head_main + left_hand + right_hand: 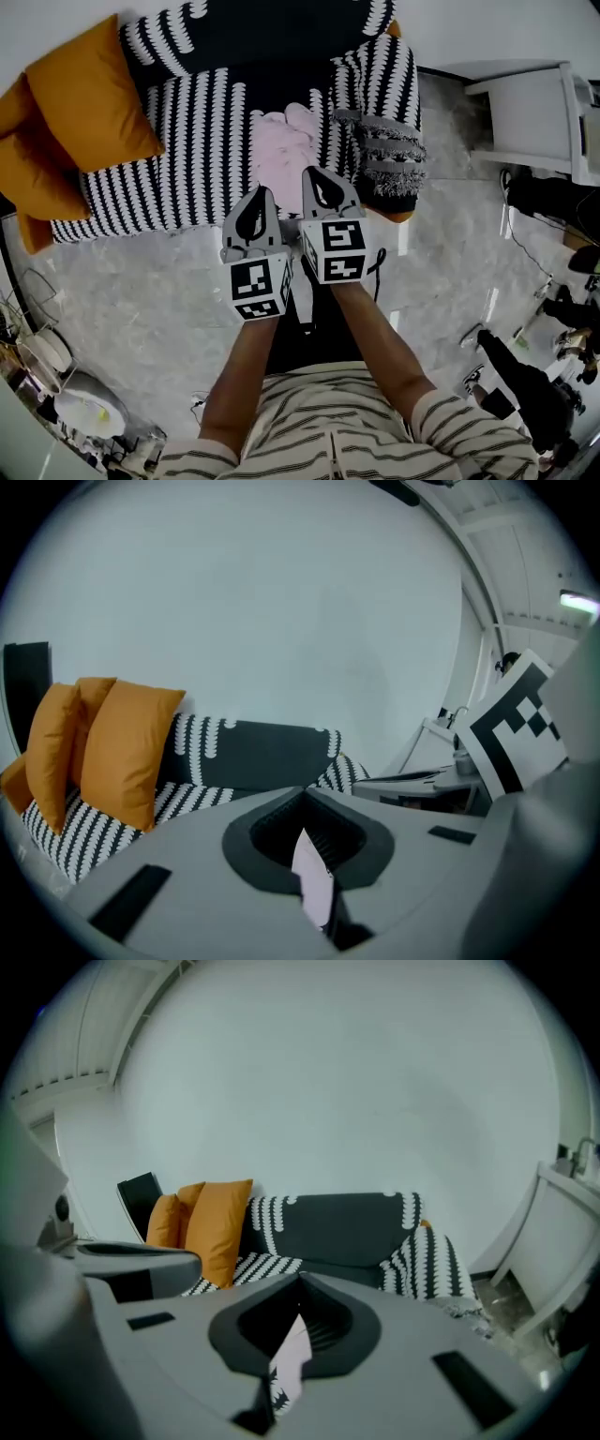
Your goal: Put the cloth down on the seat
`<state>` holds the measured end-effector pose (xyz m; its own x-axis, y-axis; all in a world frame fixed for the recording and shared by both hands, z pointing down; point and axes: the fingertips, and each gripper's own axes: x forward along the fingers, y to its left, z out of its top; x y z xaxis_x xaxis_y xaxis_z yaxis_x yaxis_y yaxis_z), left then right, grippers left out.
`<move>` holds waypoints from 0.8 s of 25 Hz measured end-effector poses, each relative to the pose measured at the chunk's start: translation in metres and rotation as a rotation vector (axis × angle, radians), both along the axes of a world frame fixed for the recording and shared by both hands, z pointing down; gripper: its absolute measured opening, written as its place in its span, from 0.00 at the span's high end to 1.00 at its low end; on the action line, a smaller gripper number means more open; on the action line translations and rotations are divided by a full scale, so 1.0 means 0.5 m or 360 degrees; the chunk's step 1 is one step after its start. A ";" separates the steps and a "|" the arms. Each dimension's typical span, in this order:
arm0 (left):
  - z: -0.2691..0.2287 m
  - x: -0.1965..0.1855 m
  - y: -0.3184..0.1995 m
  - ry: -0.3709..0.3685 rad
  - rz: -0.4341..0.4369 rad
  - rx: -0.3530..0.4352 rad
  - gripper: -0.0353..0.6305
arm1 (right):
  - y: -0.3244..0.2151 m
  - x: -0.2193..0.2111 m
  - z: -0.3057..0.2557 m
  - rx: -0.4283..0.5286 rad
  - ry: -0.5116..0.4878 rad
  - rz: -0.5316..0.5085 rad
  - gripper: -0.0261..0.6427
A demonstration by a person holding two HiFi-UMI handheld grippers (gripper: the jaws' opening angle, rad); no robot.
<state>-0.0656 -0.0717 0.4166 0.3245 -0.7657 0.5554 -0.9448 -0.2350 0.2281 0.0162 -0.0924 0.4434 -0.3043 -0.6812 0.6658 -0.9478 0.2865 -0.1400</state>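
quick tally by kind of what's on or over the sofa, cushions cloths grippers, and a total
cushions: 3, one mostly hidden
cloth: 1, pink
grippers: 2, left gripper and right gripper, both shut on the cloth
total: 6

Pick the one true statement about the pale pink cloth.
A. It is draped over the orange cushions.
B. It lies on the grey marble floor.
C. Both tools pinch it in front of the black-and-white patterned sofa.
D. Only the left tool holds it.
C: the pale pink cloth sits pinched between the closed jaws of the left tool and the right tool, over the black-and-white patterned sofa seat.
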 end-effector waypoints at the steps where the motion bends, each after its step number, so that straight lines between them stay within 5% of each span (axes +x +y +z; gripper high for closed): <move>1: -0.016 0.001 -0.003 -0.0001 0.0007 0.0024 0.94 | -0.002 -0.002 -0.019 0.0024 0.0015 -0.0016 0.94; 12: -0.214 0.001 -0.040 -0.0005 0.0077 0.0306 0.94 | -0.037 -0.005 -0.254 0.0325 -0.0032 -0.0089 0.94; 20: -0.343 -0.007 -0.015 -0.0001 0.0096 0.0373 0.94 | 0.007 -0.034 -0.391 0.0398 -0.0057 -0.0208 0.94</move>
